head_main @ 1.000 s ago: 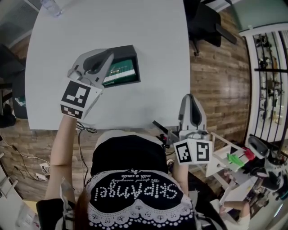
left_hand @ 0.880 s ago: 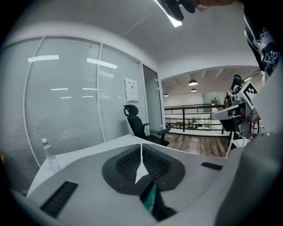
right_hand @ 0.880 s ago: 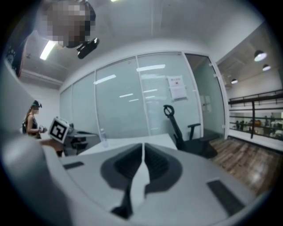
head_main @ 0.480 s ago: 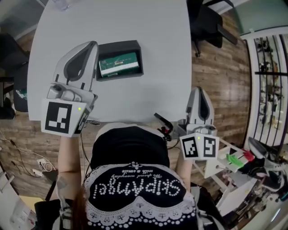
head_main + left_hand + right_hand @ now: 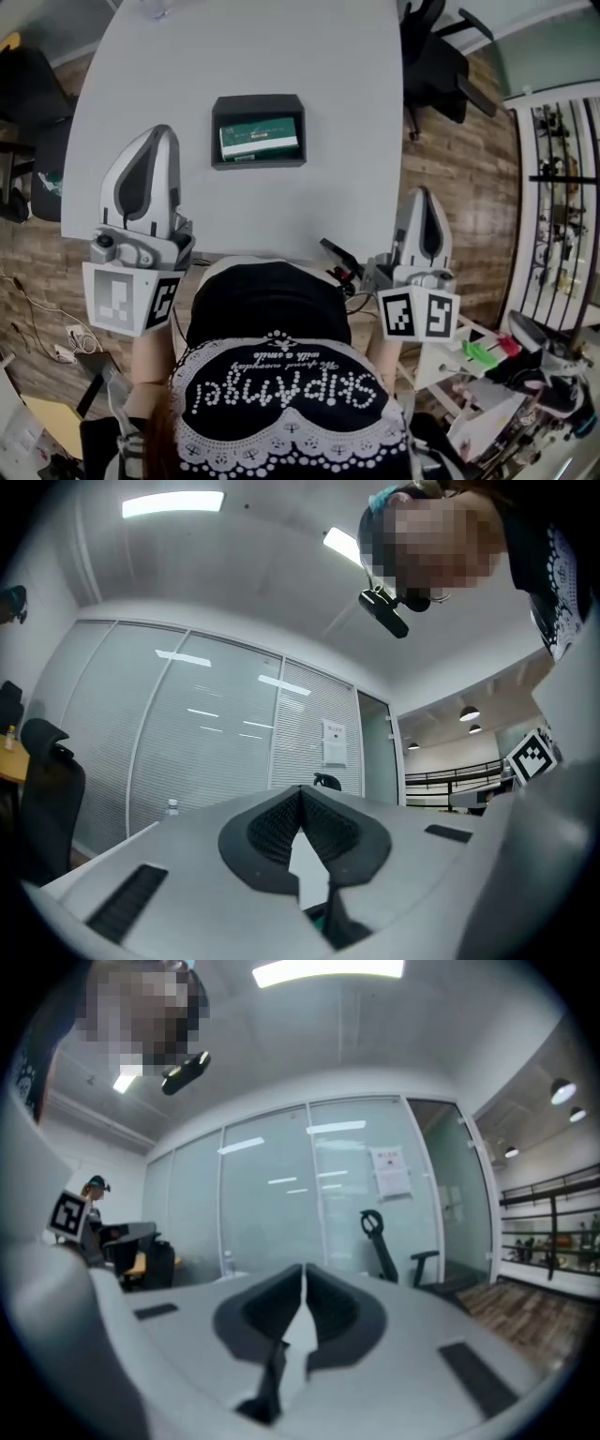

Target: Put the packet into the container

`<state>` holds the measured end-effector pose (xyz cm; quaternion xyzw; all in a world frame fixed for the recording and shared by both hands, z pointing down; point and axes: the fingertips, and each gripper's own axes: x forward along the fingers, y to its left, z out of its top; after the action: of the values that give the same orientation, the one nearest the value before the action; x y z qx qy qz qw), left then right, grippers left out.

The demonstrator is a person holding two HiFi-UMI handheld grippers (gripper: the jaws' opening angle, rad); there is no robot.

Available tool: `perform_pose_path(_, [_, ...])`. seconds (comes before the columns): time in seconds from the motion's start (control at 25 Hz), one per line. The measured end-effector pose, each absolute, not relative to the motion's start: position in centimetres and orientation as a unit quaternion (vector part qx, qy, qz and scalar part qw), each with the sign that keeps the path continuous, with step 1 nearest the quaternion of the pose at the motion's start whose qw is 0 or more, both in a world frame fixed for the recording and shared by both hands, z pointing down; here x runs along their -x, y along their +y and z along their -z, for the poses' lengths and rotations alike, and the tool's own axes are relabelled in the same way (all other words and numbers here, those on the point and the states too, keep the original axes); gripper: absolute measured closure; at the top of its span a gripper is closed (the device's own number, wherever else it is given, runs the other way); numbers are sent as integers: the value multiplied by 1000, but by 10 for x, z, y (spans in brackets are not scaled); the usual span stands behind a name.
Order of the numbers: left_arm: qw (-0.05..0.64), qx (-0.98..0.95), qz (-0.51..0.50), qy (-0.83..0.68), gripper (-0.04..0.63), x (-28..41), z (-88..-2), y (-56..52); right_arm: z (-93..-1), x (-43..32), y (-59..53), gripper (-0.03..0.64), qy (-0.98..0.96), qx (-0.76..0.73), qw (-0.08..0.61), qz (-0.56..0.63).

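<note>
Now, your left gripper (image 5: 154,141) has its jaws pressed together with nothing between them; the left gripper view shows the dark pads (image 5: 281,829) meeting along one line. It hangs over the table's near left edge, at the left centre of the head view, apart from the container. Your right gripper (image 5: 424,195) is likewise closed and empty, at the right centre, by the table's near right edge. The green packet (image 5: 260,141) lies flat inside the black container (image 5: 258,101), upper middle of the frame, on the white table (image 5: 234,47). A dark chair (image 5: 441,56) stands at the upper right.
</note>
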<state>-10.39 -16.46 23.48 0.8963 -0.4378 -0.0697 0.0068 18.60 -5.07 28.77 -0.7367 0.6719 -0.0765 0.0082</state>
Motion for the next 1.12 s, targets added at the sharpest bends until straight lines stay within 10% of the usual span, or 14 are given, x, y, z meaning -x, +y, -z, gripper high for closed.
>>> perform_pose_path(1.12, [58,-851,41,-520,565,153,-286,-114,-304,-168,-31,580,690,717,-15,99])
